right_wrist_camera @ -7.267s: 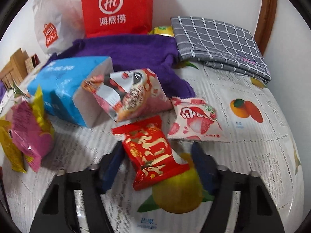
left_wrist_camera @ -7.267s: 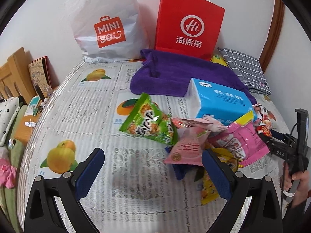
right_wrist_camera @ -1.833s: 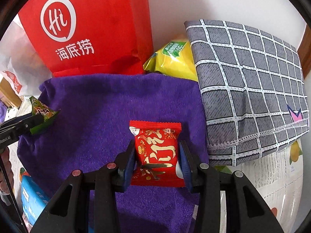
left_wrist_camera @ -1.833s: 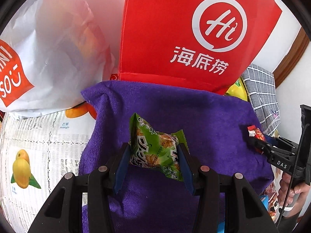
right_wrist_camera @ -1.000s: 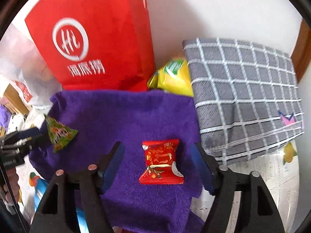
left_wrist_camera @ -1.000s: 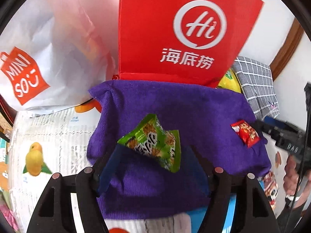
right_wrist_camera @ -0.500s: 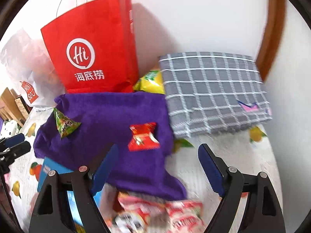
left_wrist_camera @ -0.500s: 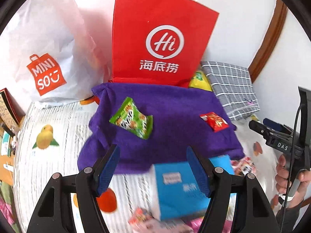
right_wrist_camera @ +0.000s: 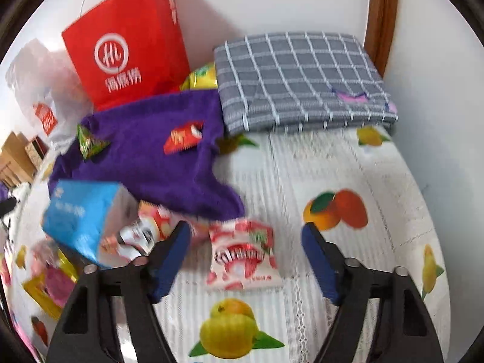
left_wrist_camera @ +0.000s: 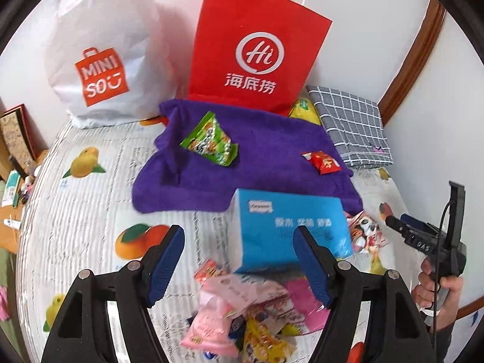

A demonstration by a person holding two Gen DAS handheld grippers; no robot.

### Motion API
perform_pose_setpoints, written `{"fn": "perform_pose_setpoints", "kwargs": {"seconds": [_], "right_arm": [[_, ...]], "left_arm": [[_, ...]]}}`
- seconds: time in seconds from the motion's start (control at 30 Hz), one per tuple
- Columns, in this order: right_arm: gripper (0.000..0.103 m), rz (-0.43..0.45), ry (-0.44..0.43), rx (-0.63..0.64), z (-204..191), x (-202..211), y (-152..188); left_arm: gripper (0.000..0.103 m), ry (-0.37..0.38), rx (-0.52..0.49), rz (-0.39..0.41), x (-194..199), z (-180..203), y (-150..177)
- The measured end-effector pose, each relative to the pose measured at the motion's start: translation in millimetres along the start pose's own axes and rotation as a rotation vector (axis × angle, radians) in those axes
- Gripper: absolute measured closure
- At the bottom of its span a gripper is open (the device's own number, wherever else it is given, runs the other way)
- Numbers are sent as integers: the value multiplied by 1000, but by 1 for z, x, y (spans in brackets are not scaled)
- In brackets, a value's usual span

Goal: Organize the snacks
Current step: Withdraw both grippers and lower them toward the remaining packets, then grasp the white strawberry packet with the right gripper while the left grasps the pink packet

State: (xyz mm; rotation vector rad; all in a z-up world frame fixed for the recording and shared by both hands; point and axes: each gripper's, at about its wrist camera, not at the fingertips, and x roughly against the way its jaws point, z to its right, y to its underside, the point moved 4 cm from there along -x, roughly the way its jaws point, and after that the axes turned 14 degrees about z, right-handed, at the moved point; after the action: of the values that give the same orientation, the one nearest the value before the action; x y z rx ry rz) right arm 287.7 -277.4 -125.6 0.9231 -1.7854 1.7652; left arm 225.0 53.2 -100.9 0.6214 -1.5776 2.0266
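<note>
While your left gripper [left_wrist_camera: 239, 260] and right gripper [right_wrist_camera: 245, 251], just narrowed, gape empty, the purple towel [left_wrist_camera: 266, 163] holds a green packet [left_wrist_camera: 210, 140] and a red packet [left_wrist_camera: 322, 161].

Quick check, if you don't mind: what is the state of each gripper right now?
Left gripper: open, holding nothing, jaws just opened a little.
Right gripper: open, holding nothing; jaws just closing, strawberry snack packet lies loose between them.

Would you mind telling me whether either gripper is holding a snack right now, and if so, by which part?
Nothing is held. The left gripper and right gripper both stand open and empty; the right's jaws have just been closing, with nothing pressed between them.
</note>
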Motion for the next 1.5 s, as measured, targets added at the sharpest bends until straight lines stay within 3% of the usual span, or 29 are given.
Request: {"fn": "perform_pose_setpoints", "kwargs": {"seconds": [0.3,0.5,0.6,0.83,1.2,1.33,1.43,1.5], "right_arm": [[32,-52,5,0,3,-34,36],[32,-25,18,25,-2,-42,38],[47,-6,25,44,-2,-41,37],[49,11,-21,-16,3,-17,35],[49,67,29,-21,7,38,42],[49,71,24,-11,5,52,50],[49,69,18,4,0,60,57],[49,68,17,13,-2,63,61]], "left_arm": [[29,-37,37,-12,4,-26,13],[29,-50,60,-27,6,-41,22],[29,-47,68,-33,6,-46,28],[30,-28,66,-48,9,-51,40],[29,58,28,-119,-6,-37,70],[30,57,9,-145,-14,-34,80],[31,74,-4,-156,-18,-32,86],[41,72,-3,-154,-19,-33,88]]}}
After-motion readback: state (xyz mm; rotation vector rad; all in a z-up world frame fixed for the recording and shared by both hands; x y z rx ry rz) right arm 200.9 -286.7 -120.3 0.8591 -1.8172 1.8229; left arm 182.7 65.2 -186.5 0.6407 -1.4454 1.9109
